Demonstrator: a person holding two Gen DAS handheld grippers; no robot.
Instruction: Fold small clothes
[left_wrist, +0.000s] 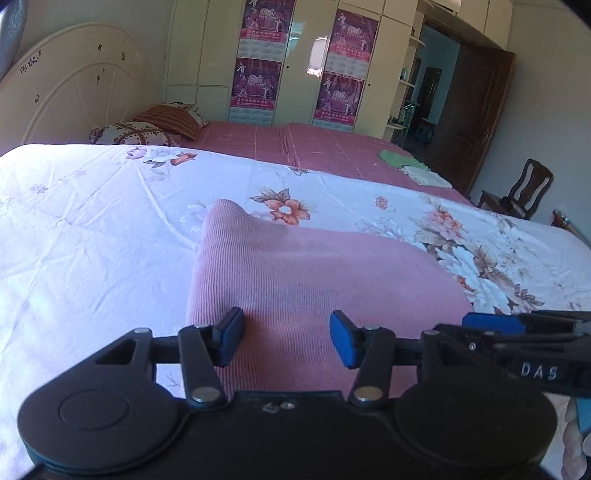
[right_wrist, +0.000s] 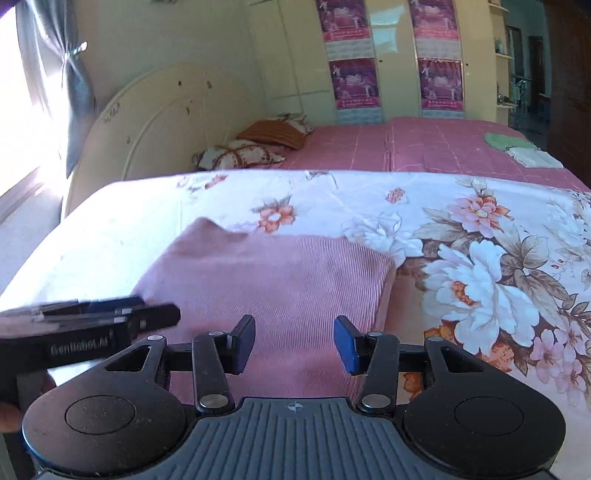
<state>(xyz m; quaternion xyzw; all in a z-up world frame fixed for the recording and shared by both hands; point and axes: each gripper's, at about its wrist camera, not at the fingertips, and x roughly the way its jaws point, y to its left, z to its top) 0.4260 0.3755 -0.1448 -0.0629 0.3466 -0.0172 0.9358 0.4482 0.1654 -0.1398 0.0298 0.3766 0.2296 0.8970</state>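
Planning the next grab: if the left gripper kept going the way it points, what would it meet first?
Most likely the pink cloth: the left gripper is open and angled down over it.

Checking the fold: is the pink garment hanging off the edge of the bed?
No, the pink garment lies flat on the floral sheet, which shows on both sides and beyond it.

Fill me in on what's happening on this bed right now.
A person is folding small clothes with a handheld gripper in each hand. A pink ribbed garment lies on the floral sheet, already folded over on itself. The left gripper and right gripper are side by side at its near edge, both with jaws apart and gripping nothing. Farther back, a green and a white folded piece sit on the pink bedspread.
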